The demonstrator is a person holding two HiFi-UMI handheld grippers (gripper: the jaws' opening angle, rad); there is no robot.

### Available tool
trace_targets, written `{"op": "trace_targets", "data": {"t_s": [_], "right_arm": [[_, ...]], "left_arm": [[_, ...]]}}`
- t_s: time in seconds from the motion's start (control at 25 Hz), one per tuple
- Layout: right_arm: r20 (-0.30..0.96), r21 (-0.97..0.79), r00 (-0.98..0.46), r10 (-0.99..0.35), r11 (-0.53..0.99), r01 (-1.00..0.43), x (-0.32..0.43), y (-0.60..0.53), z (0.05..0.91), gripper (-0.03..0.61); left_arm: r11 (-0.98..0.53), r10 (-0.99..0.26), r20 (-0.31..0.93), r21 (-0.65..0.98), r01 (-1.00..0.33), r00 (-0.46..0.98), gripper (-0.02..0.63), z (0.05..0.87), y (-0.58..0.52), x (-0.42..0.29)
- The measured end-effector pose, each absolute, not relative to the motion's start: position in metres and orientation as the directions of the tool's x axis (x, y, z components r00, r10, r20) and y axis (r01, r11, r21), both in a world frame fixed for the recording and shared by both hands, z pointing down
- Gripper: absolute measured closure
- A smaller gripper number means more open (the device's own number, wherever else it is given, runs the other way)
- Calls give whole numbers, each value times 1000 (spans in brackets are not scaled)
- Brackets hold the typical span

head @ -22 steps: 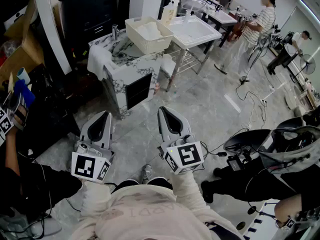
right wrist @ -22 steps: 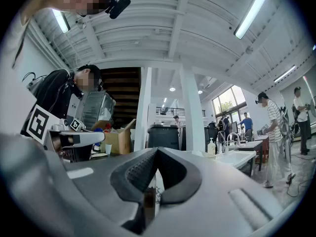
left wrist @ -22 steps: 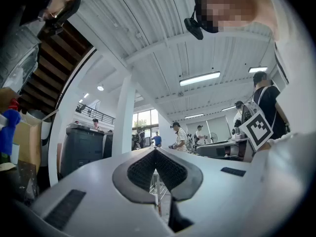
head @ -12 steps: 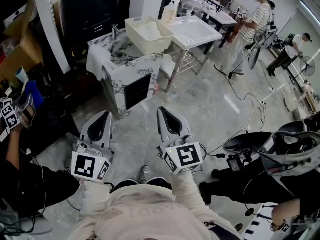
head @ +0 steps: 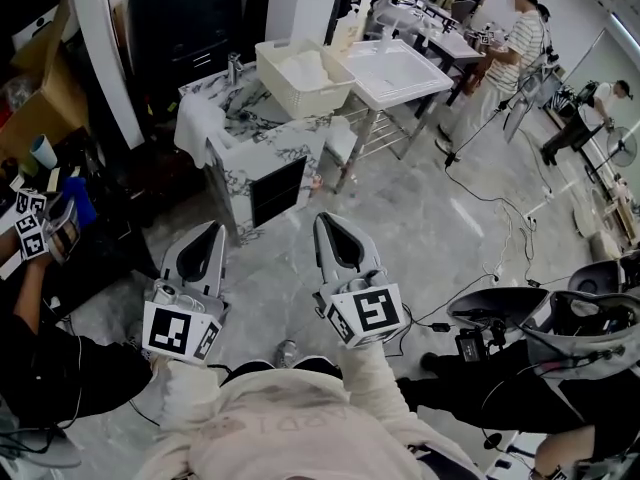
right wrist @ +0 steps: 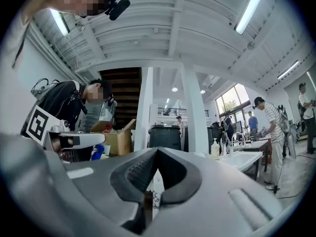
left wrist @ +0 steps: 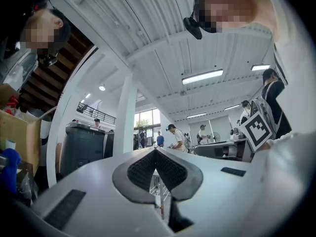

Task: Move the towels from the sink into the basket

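A white towel (head: 196, 120) hangs over the left edge of the marble sink cabinet (head: 262, 140), far ahead of me in the head view. A white slatted basket (head: 300, 70) stands on the cabinet's right end, with something white inside. My left gripper (head: 214, 229) and right gripper (head: 326, 220) are held side by side close to my body, above the floor and well short of the cabinet. Both are shut with nothing between the jaws. The left gripper (left wrist: 155, 150) and right gripper (right wrist: 157, 150) views show the pads meeting at the tips.
A white basin table (head: 398, 68) stands right of the basket. A person in a striped shirt (head: 510, 48) stands behind it. Another person with grippers (head: 35, 230) is at my left, and a seated person (head: 580, 318) at my right. Cables (head: 500, 238) run over the floor.
My two grippers have stayed in place and shut. The cabinet and basket sit slightly lower in view. The person at the left has shifted their gripper.
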State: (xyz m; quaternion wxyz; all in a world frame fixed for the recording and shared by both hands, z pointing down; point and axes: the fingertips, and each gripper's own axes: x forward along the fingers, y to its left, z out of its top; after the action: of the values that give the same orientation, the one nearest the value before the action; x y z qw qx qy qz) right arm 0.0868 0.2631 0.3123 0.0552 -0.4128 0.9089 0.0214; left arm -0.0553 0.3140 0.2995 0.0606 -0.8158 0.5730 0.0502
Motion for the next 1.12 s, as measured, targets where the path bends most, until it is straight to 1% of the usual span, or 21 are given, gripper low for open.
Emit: {"op": "trace_targets", "data": {"t_s": [0.4, 0.68, 1.12], "right_arm": [[-110, -4, -703, -702, 708, -706, 97, 218, 312, 569], [-113, -22, -717, -688, 723, -691, 101, 192, 317, 568], [-111, -43, -703, -702, 710, -703, 89, 121, 323, 568]], "left_arm": [[-287, -945, -151, -48, -957, 291, 609, 297, 274, -39], [-278, -949, -140, -59, -959, 283, 609, 301, 250, -29], [-279, -951, -125, -54, -959, 283, 609, 305, 179, -49]]}}
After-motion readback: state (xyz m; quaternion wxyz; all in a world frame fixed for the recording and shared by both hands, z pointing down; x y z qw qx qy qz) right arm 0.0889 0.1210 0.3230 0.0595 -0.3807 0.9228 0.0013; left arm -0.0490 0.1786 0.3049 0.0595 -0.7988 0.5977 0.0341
